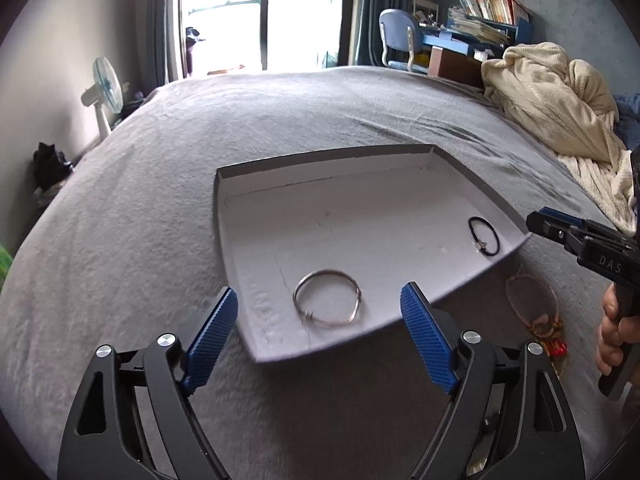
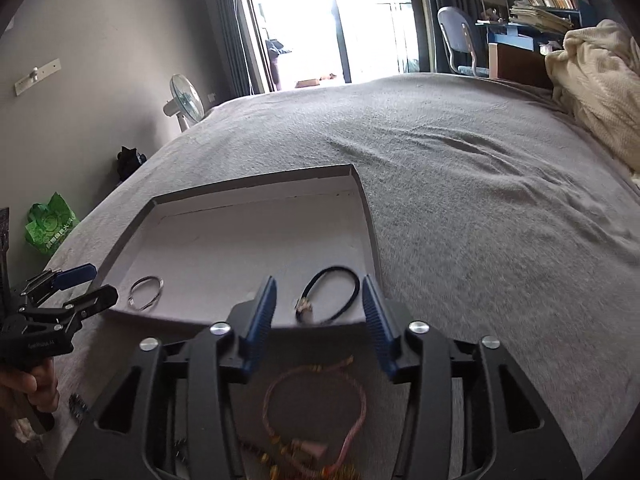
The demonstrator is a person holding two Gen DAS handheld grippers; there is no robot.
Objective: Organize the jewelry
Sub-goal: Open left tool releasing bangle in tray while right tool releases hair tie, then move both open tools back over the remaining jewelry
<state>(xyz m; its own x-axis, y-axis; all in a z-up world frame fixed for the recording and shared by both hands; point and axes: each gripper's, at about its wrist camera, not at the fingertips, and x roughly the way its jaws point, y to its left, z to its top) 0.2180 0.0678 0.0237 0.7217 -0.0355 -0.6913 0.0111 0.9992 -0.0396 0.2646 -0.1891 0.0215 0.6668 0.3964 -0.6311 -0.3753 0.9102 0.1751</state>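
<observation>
Left gripper (image 1: 318, 320) spread, empty, near thin silver bangle (image 1: 327, 303) in shallow grey cardboard tray (image 1: 320, 162); right gripper (image 2: 318, 314) parted above black cord bracelet (image 2: 330, 293), likely both set there for sorting.

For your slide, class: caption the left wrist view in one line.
Open left claw over a silver bangle in the tray; black band beyond.

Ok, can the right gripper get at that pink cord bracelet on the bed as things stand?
Probably yes. The pink cord bracelet lies loose on the grey bedspread, outside the shallow box, right below the right gripper. Its jaws stand apart with nothing between them, and nothing covers the bracelet.
</observation>
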